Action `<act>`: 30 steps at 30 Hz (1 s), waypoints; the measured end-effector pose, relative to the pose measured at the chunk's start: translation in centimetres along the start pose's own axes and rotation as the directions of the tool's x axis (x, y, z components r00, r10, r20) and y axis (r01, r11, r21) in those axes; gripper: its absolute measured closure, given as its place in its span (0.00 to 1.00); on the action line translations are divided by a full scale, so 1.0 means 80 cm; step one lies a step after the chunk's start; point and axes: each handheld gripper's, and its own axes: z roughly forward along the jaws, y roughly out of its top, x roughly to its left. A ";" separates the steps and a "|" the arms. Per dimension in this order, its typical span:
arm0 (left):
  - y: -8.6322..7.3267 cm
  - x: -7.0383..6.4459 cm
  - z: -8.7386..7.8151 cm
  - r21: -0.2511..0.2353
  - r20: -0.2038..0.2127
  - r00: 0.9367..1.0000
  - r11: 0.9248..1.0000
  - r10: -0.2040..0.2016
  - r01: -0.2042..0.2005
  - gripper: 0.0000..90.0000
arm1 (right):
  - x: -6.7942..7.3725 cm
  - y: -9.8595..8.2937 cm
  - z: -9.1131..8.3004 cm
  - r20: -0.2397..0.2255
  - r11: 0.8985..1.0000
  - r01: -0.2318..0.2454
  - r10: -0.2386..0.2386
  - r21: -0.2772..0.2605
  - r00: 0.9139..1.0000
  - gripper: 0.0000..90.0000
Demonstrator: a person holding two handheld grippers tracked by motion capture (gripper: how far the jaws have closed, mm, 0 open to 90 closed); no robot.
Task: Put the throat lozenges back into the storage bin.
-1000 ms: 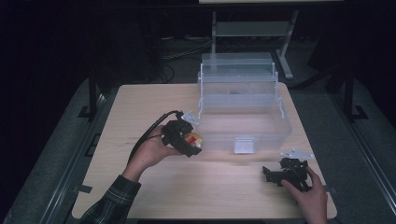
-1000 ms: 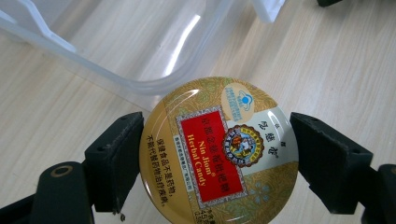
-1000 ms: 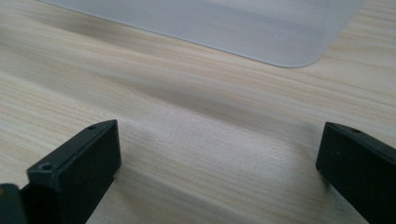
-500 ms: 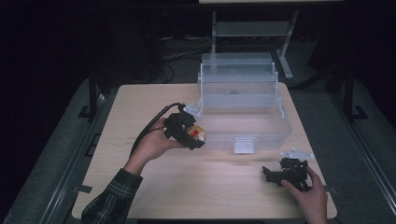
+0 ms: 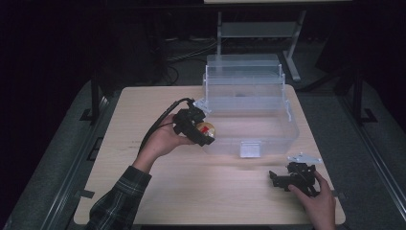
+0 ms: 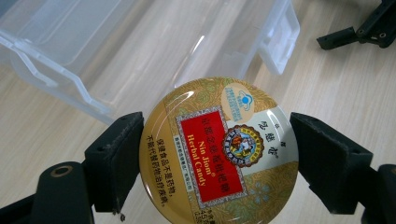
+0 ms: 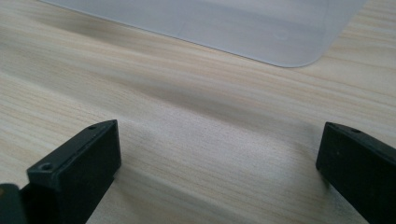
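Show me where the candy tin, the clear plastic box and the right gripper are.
candy tin (image 6: 219, 151): left gripper view, on its red label.
clear plastic box (image 5: 250, 149): high view, on its front latch.
right gripper (image 5: 275, 179): high view, midway between its open fingertips.

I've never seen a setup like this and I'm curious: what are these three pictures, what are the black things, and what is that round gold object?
A person sits at a wooden table and holds a hand-operated gripper in each hand. The high view looks down from above the table. The other two pictures come from cameras riding on the grippers, looking along their black jaws. The left gripper is shut on a round gold candy tin with a red label, held at the front left corner of a clear plastic box whose lid stands open. The right gripper sits low over bare table near the front right edge, jaws wide apart, holding nothing.
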 end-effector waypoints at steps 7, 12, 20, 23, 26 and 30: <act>0.011 0.007 0.008 -0.006 -0.006 1.000 1.000 0.000 0.000 0.22 | 0.000 0.000 0.000 0.000 1.000 0.001 -0.001 0.000 1.000 0.00; 0.014 0.010 0.015 -0.007 -0.008 1.000 1.000 -0.003 0.003 0.22 | 0.000 0.000 0.000 0.000 1.000 0.000 0.000 0.000 1.000 0.00; 0.022 0.017 0.029 -0.012 -0.007 1.000 1.000 -0.006 0.006 0.22 | 0.000 0.000 0.000 0.000 1.000 0.000 0.000 0.000 1.000 0.00; 0.025 0.018 0.033 -0.014 -0.008 1.000 1.000 -0.009 0.009 0.22 | 0.000 0.000 0.000 0.000 1.000 0.000 0.000 0.000 1.000 0.00; 0.029 0.020 0.037 -0.017 -0.012 1.000 1.000 0.000 0.000 0.22 | 0.000 0.000 0.000 0.000 1.000 0.001 -0.001 -0.001 1.000 0.00; 0.034 0.023 0.043 -0.015 -0.016 1.000 1.000 0.009 -0.010 0.22 | 0.000 0.000 0.000 0.000 1.000 0.001 -0.001 -0.001 1.000 0.00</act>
